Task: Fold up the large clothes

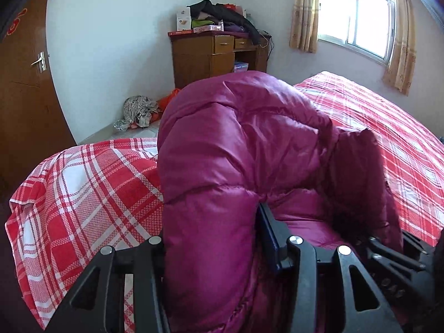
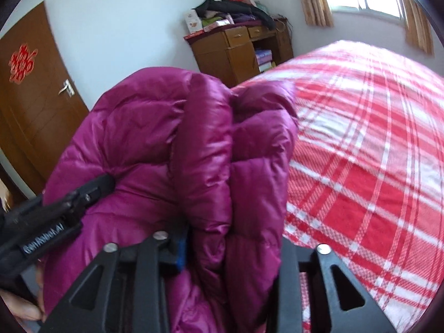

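Magenta down jacket (image 1: 249,149) fills centre frame in both views, bunched over the red plaid bedspread (image 1: 83,183). Left gripper (image 1: 213,238): jaws clamped on a thick quilted fold. Right gripper (image 2: 230,244): jaws likewise pinching stacked folds. Only the right wrist view shows the red paper-cut on the door (image 2: 30,83), upper left; only the left wrist view shows the clothes heap (image 1: 138,109) on the floor.

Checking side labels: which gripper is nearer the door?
Left. Left gripper clamps the jacket on the door side; right gripper clamps it farther off, toward the bed.
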`<state>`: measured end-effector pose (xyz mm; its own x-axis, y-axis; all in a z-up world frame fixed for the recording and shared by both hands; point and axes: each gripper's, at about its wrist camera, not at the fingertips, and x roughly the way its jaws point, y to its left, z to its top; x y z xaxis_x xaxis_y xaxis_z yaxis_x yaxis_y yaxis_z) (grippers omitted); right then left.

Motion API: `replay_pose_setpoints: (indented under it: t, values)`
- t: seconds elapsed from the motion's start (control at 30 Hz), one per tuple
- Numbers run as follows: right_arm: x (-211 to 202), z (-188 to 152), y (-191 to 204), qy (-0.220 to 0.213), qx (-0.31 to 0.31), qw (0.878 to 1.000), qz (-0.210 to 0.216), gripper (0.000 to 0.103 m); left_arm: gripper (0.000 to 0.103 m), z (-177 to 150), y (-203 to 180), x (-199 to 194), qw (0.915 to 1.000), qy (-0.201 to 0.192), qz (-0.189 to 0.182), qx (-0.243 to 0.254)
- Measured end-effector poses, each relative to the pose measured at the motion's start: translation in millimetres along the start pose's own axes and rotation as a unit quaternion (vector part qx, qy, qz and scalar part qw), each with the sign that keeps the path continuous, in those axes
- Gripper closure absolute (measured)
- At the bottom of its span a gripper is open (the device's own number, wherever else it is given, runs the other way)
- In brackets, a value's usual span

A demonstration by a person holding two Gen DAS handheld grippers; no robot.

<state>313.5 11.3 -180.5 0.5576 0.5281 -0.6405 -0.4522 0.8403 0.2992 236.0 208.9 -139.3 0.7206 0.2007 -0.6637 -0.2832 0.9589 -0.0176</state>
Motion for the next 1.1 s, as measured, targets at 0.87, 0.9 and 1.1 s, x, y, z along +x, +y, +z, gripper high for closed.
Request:
replay_pose_setpoints:
  t: [0.87,0.9,1.1]
  values:
    - [-11.7,15.0,16.4,0.013,0.04,0.995,-0.095,0.08,0.05,-6.1,-28.8,5.9,0.9951,-0.012,0.042,0.089]
    - [-10.4,12.0,12.0,0.01,0.044,0.994,-0.095,0.081,0.049,-5.8,-29.8,6.8,0.995,-0.011,0.042,0.09]
    - [-4.8,2.2,24.7,0.004,0.008,0.989,-0.144,0.081,0.047,-4.9,-29.4,11.3,0.9948,0.0,0.043,0.093]
